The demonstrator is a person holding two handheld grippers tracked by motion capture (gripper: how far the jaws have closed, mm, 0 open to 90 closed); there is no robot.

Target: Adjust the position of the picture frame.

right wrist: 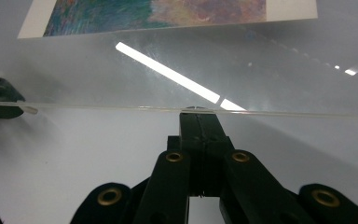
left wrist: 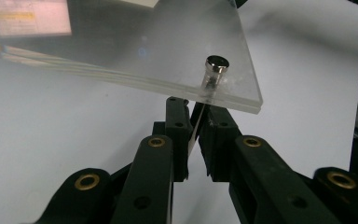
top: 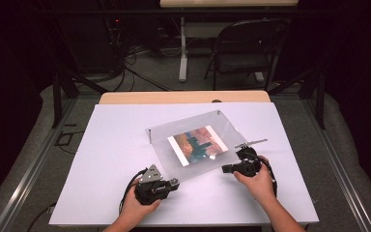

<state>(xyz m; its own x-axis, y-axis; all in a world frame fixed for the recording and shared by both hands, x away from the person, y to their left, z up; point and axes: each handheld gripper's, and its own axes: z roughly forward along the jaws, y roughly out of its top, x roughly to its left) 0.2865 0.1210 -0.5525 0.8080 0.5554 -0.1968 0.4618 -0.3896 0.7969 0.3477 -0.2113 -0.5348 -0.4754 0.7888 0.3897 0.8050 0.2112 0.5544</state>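
Holding the clear frame [top: 193, 140] with its picture [top: 198, 144] just above the white table [top: 101, 159], the left gripper [top: 173, 183] pinches a near corner and the closed right gripper [top: 228, 168] meets the near edge, so setting it down remains.

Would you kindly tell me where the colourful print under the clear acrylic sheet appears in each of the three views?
High view: the print lies mid-table, between the two grippers.
Left gripper view: it sits in the top left corner.
Right gripper view: it runs along the top edge.
Shared landmark: the acrylic sheet covering it.
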